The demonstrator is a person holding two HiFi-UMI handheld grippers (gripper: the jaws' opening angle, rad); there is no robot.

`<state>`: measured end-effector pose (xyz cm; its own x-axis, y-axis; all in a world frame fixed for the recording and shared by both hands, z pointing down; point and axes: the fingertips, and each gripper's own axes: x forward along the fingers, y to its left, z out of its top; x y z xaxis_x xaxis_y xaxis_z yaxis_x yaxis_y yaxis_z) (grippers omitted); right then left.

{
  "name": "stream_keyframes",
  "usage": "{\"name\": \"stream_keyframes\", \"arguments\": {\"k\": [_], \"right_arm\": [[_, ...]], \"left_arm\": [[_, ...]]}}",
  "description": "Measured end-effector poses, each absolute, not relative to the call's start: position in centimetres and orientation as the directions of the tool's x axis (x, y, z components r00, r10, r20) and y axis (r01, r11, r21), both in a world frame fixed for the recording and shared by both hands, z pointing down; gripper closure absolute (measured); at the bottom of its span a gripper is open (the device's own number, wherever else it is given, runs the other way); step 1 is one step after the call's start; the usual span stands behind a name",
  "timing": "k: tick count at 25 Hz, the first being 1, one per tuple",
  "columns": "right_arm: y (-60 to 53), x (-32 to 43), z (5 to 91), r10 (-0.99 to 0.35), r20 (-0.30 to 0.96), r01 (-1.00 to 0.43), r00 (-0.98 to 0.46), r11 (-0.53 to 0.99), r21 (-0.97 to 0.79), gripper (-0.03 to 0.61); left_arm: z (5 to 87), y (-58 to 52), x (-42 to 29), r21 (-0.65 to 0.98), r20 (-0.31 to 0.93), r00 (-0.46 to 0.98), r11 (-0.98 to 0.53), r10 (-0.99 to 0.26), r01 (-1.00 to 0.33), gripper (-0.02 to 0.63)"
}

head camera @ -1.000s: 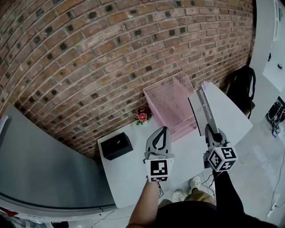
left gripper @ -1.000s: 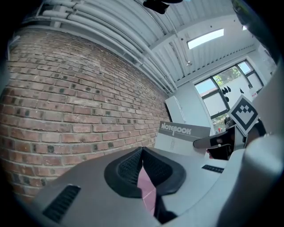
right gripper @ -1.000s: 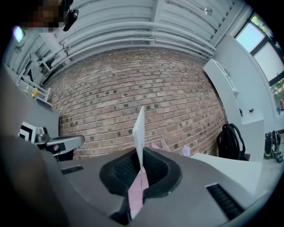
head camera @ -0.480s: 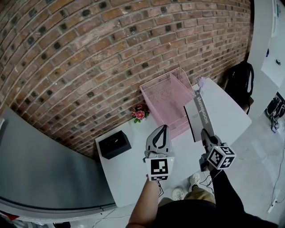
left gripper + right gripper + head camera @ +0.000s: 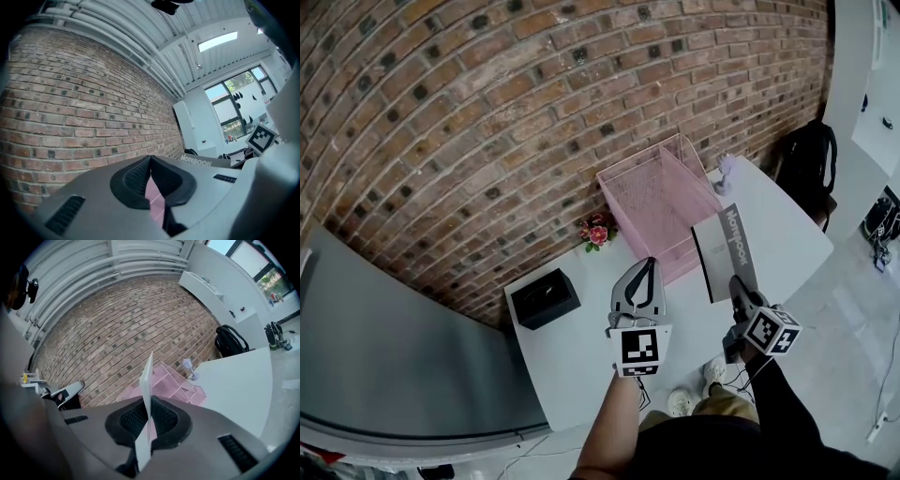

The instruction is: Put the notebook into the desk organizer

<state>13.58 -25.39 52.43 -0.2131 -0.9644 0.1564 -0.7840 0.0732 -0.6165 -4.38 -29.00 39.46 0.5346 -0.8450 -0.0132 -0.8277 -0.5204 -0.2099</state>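
A grey notebook (image 5: 727, 251) with "Notebook" printed on its cover is held upright above the white table (image 5: 581, 361). My right gripper (image 5: 737, 281) is shut on its lower edge. In the right gripper view the notebook (image 5: 146, 376) stands edge-on between the pads. The pink wire desk organizer (image 5: 661, 202) sits against the brick wall, just beyond and left of the notebook. It also shows in the right gripper view, behind the notebook, as the pink organizer (image 5: 176, 380). My left gripper (image 5: 650, 264) hovers over the table with its tips touching and nothing held. From the left gripper view the notebook (image 5: 201, 162) shows to the right.
A black box (image 5: 546, 298) stands at the table's left end, and a small pot of flowers (image 5: 598, 232) by the wall. A small lilac object (image 5: 724, 169) stands right of the organizer. A black backpack (image 5: 806, 173) rests beyond the table's right end.
The right gripper and notebook have drawn slightly back from the organizer, toward me, and the notebook leans a bit more. The left gripper has hardly moved.
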Motion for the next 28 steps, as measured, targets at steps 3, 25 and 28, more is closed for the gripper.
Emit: {"name": "stream_keyframes", "arguments": {"k": [3, 25, 28], "right_arm": [[-24.8, 14.0, 53.2, -0.964, 0.164, -0.763, -0.208, 0.055, -0.644, 0.552], [-24.0, 11.8, 56.1, -0.940, 0.197, -0.632, -0.278, 0.025, -0.774, 0.552], [-24.6, 10.6, 56.8, -0.930, 0.200, -0.568, -0.309, 0.011, -0.823, 0.552]], "left_arm": [[39.7, -29.0, -4.3, -0.209, -0.011, 0.534, -0.520, -0.845, -0.828, 0.598], [39.2, -29.1, -5.5, -0.215, -0.020, 0.523, -0.508, -0.852, -0.834, 0.598], [39.3, -29.2, -6.1, -0.219, -0.021, 0.517, -0.500, -0.856, -0.838, 0.598]]}}
